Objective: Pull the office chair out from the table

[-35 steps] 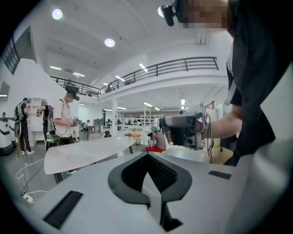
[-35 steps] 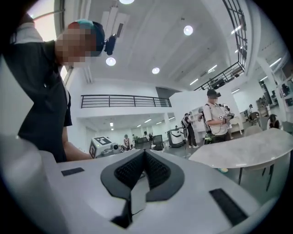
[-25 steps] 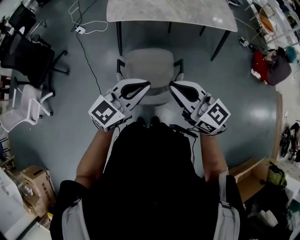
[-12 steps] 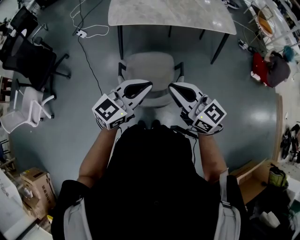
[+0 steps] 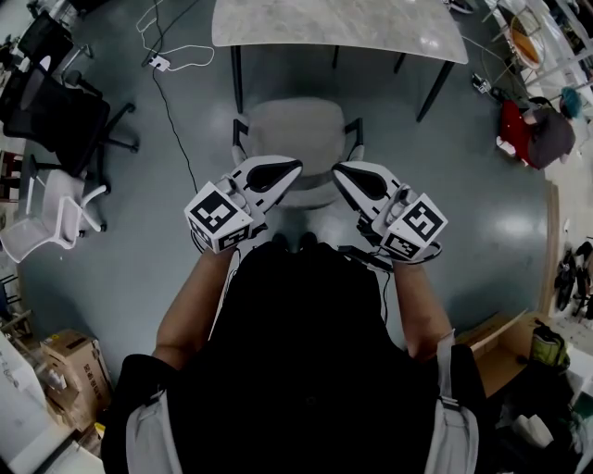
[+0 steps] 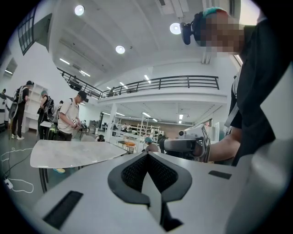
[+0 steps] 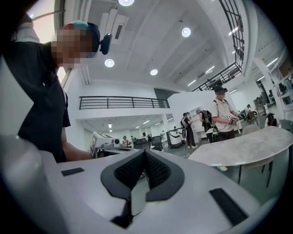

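A beige office chair (image 5: 295,139) with black armrests stands on the floor just in front of the marble-topped table (image 5: 338,26), its back toward me. My left gripper (image 5: 289,169) and right gripper (image 5: 339,173) hover side by side above the chair's back, tips angled toward each other, clear of the chair. Both are shut with nothing between the jaws. The left gripper view shows its closed jaws (image 6: 147,156), the table (image 6: 73,153) and the right gripper (image 6: 187,145) beyond. The right gripper view shows closed jaws (image 7: 144,154), with the table (image 7: 247,148) to the right.
A black office chair (image 5: 65,116) and a white chair (image 5: 46,218) stand at the left. A cable and power strip (image 5: 157,61) lie on the floor left of the table. Cardboard boxes (image 5: 69,361) sit at lower left, a red bag (image 5: 514,125) at right. People stand beyond the table (image 6: 73,119).
The left gripper has rolled slightly; its marker cube now sits a little higher and further right. The right gripper and the chair have stayed put.
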A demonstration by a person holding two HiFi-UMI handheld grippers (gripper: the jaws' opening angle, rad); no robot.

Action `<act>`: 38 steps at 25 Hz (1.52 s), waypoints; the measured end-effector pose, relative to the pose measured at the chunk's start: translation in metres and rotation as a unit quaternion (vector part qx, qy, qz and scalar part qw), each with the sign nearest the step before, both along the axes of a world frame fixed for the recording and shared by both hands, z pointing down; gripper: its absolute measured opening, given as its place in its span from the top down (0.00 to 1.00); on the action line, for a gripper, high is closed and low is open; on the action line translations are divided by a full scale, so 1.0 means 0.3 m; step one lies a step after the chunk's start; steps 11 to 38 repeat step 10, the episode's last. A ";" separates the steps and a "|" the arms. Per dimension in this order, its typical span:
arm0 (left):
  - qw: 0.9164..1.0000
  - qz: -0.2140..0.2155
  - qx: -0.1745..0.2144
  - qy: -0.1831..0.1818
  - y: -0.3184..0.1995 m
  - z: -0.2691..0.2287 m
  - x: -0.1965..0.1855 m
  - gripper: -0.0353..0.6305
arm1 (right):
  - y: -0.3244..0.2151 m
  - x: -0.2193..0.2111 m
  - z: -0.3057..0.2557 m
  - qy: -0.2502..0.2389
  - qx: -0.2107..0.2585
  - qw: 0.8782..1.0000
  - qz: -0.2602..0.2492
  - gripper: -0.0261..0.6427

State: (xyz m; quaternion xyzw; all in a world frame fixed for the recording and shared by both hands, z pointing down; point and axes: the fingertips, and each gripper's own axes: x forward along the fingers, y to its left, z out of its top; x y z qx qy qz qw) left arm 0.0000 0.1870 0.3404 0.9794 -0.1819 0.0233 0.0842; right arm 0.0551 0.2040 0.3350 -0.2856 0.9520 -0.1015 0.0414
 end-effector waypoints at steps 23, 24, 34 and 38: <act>1.000 0.004 -0.013 0.005 0.004 0.025 -0.003 0.93 | -0.019 0.023 0.035 0.005 -0.007 1.000 0.007 0.94; 1.000 0.004 -0.013 0.005 0.004 0.025 -0.003 0.93 | -0.019 0.023 0.035 0.005 -0.007 1.000 0.007 0.94; 1.000 0.004 -0.013 0.005 0.004 0.025 -0.003 0.93 | -0.019 0.023 0.035 0.005 -0.007 1.000 0.007 0.94; 1.000 0.004 -0.013 0.005 0.004 0.025 -0.003 0.93 | -0.019 0.023 0.035 0.005 -0.007 1.000 0.007 0.94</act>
